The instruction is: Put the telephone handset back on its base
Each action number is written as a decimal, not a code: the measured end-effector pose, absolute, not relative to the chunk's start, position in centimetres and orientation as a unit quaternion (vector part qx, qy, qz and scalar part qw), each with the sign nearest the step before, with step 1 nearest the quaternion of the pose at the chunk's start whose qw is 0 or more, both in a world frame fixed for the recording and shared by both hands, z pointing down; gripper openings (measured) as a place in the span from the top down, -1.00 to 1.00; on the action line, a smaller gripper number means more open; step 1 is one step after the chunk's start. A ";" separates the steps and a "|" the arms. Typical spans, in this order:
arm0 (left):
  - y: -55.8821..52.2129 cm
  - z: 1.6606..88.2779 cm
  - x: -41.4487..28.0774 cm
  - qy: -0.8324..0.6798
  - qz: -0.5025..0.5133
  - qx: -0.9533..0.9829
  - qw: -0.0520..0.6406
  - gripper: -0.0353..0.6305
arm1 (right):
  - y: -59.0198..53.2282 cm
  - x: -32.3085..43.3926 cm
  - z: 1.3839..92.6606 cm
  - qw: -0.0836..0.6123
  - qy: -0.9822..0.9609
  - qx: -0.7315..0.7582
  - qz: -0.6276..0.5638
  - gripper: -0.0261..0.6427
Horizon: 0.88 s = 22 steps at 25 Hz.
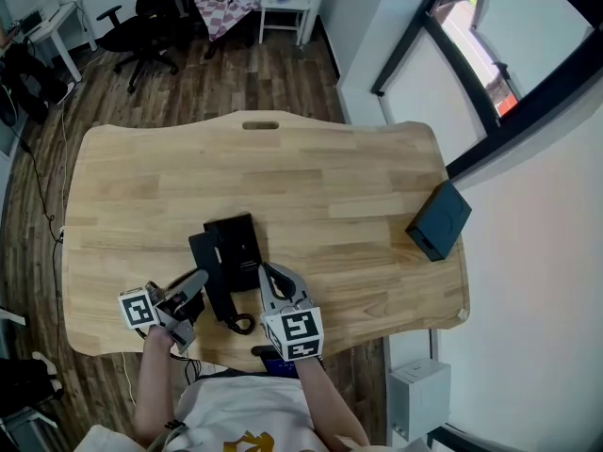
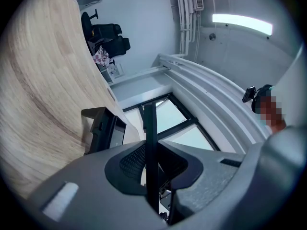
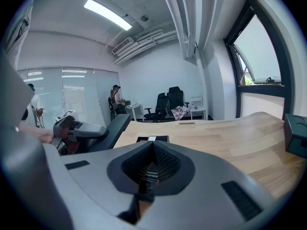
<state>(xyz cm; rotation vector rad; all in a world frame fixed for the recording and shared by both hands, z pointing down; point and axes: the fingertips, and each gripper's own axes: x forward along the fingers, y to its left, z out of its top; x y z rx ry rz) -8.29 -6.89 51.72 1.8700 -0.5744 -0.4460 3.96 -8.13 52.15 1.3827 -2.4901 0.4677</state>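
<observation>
The black telephone base (image 1: 241, 243) lies on the wooden table (image 1: 330, 186), near its front edge. The long black handset (image 1: 213, 281) slants along the base's left side, and its coiled cord (image 1: 241, 324) curls at the table's front edge. My left gripper (image 1: 191, 288) is shut on the handset, which shows as a thin dark bar (image 2: 151, 157) between the jaws. In the right gripper view the handset (image 3: 109, 129) rises from the left gripper (image 3: 72, 131). My right gripper (image 1: 275, 282) hovers just right of the base (image 3: 152, 139), shut and holding nothing.
A black box (image 1: 440, 220) sits near the table's right edge and also appears as the black box (image 3: 296, 134) (image 2: 103, 128) in both gripper views. Beyond the table's far side stand office chairs (image 1: 151, 26) and a small white table (image 1: 283, 8). A window wall runs along the right.
</observation>
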 end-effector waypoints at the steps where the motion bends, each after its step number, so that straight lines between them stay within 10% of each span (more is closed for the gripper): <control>1: -7.0 51.9 -8.2 -0.243 -0.186 0.785 0.539 0.68 | -8.2 4.0 52.3 0.129 -0.856 0.474 0.163 0.90; 22: -8.4 55.2 -7.4 -0.246 -0.187 0.774 0.553 0.68 | -10.2 4.6 55.2 0.133 -0.859 0.453 0.196 0.90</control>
